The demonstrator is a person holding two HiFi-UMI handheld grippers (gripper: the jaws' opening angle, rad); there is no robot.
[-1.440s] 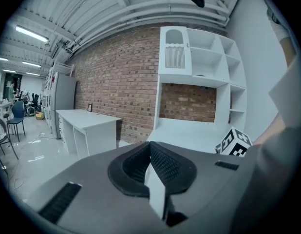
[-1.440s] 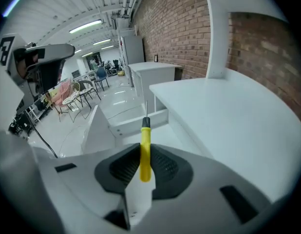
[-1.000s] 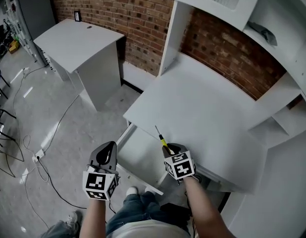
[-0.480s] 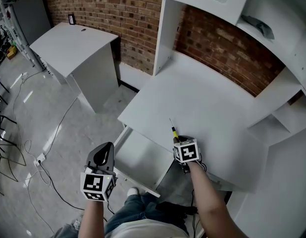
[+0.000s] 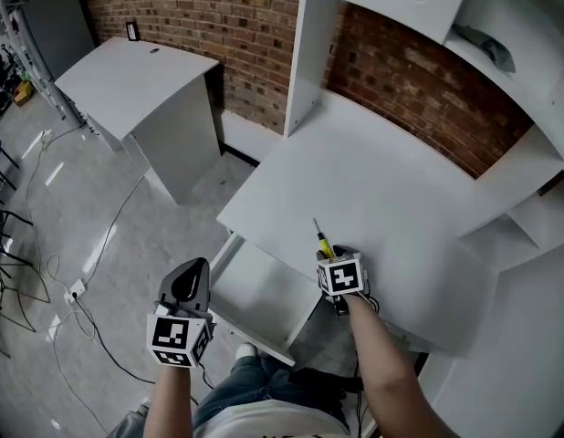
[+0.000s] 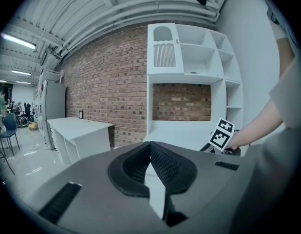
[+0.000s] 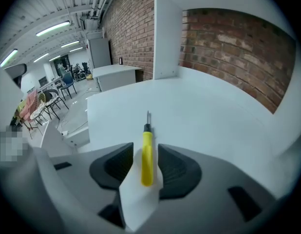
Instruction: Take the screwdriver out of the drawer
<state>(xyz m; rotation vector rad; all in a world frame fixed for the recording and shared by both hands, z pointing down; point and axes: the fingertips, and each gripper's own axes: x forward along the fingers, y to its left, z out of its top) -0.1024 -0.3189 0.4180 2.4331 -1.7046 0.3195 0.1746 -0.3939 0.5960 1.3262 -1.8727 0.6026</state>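
One screwdriver (image 7: 147,155) is counted, lying between the opening fingers (image 7: 177,165) of the right gripper (image 5: 329,257). Two grippers are counted in all, the other being the left gripper (image 5: 189,287). One open drawer (image 5: 264,292) is seen, along with two white tabletops, the near tabletop (image 5: 382,190) and the far tabletop (image 5: 136,71), and one shelf unit (image 5: 311,53).

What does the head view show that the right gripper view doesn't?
Only the head view: the open drawer, the left gripper and the person's legs. Only the right gripper view: the jaws of the right gripper opening, with gaps beside the yellow handle of the screwdriver between them. Both: the screwdriver, the white desk and the brick wall.
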